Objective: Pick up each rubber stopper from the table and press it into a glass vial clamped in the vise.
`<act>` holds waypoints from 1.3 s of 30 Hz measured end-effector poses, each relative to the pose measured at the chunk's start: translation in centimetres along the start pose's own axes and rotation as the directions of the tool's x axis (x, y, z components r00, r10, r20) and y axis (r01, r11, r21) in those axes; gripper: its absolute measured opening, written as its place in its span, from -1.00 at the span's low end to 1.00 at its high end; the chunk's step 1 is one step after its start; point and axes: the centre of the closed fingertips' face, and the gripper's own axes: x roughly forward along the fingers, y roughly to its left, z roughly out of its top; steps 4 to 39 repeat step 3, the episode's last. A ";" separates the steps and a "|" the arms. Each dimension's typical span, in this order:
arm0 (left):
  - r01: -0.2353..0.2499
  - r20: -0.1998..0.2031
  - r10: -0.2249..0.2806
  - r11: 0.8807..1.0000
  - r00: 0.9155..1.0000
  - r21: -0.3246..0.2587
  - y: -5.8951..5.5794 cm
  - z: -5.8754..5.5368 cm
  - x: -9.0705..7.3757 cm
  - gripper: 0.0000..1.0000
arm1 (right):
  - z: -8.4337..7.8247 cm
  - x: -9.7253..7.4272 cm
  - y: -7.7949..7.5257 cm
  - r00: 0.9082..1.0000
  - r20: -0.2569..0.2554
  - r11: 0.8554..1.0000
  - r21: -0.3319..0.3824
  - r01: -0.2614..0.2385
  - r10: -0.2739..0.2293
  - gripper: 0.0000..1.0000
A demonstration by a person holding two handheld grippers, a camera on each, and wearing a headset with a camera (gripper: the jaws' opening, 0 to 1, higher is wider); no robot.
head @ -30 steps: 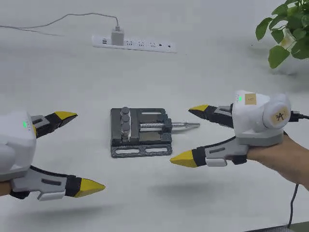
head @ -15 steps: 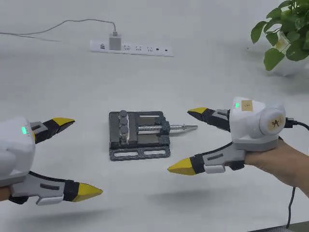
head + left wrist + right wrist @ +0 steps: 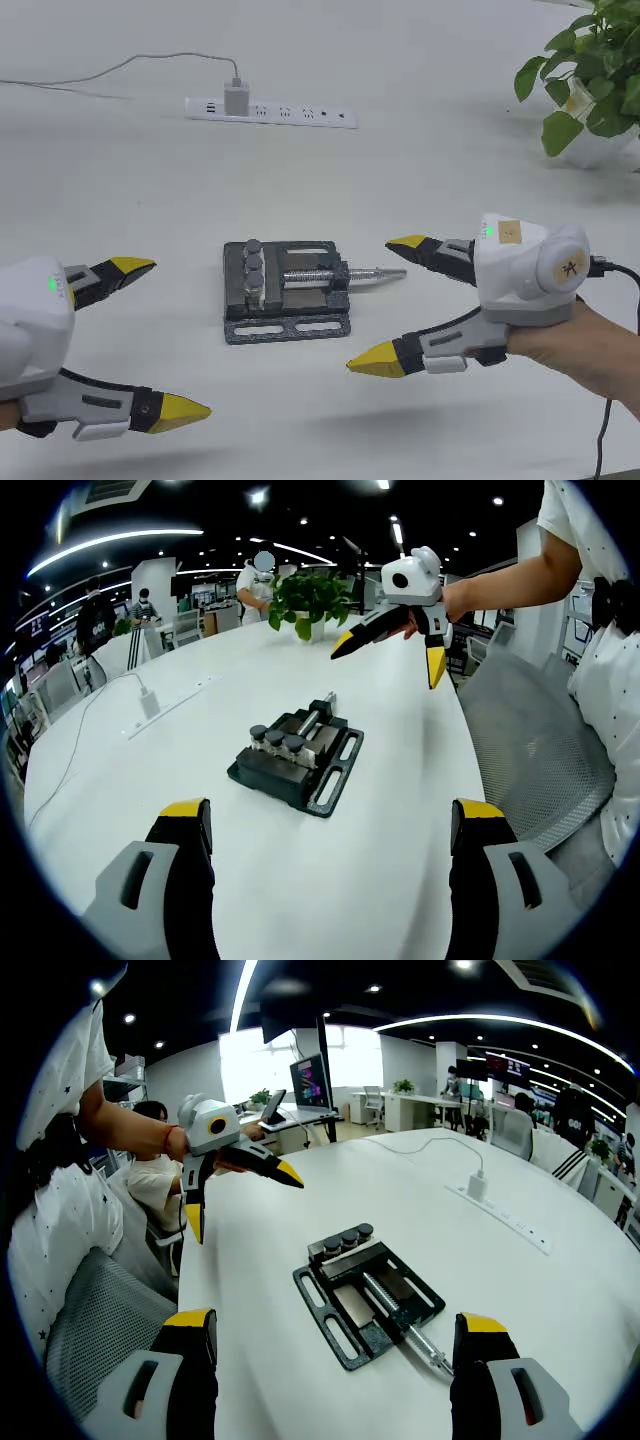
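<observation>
Hovering at the lower left of the head view, my left gripper (image 3: 178,337) has its tapered, yellow-tipped fingers wide apart and empty. At centre, the dark matte metal vise (image 3: 300,325) sits flat on the smooth white table (image 3: 420,180). Three small vials (image 3: 254,290) stand in a row in its jaws, each capped by a dark round stopper (image 3: 253,245). At the right, my right gripper (image 3: 372,303) gapes equally wide, holding nothing.
</observation>
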 end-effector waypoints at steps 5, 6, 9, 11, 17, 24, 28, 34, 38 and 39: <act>0.002 0.000 -0.002 1.000 1.000 0.002 0.0 0.1 0.0 0.98 | 0.0 0.0 0.1 1.000 0.000 1.000 0.002 -0.001 0.001 0.95; 0.002 0.000 -0.002 1.000 1.000 0.002 0.0 0.1 0.0 0.98 | 0.0 0.0 0.1 1.000 0.000 1.000 0.002 -0.001 0.001 0.95; 0.002 0.000 -0.002 1.000 1.000 0.002 0.0 0.1 0.0 0.98 | 0.0 0.0 0.1 1.000 0.000 1.000 0.002 -0.001 0.001 0.95; 0.002 0.000 -0.002 1.000 1.000 0.002 0.0 0.1 0.0 0.98 | 0.0 0.0 0.1 1.000 0.000 1.000 0.002 -0.001 0.001 0.95; 0.002 0.000 -0.002 1.000 1.000 0.002 0.0 0.1 0.0 0.98 | 0.0 0.0 0.1 1.000 0.000 1.000 0.002 -0.001 0.001 0.95; 0.002 0.000 -0.002 1.000 1.000 0.002 0.0 0.1 0.0 0.98 | 0.0 0.0 0.1 1.000 0.000 1.000 0.002 -0.001 0.001 0.95; 0.002 0.000 -0.002 1.000 1.000 0.002 0.0 0.1 0.0 0.98 | 0.0 0.0 0.1 1.000 0.000 1.000 0.002 -0.001 0.001 0.95; 0.002 0.000 -0.002 1.000 1.000 0.002 0.0 0.1 0.0 0.98 | 0.0 0.0 0.1 1.000 0.000 1.000 0.002 -0.001 0.001 0.95; 0.002 0.000 -0.002 1.000 1.000 0.002 0.0 0.1 0.0 0.98 | 0.0 0.0 0.1 1.000 0.000 1.000 0.002 -0.001 0.001 0.95; 0.002 0.000 -0.002 1.000 1.000 0.002 0.0 0.1 0.0 0.98 | 0.0 0.0 0.1 1.000 0.000 1.000 0.002 -0.001 0.001 0.95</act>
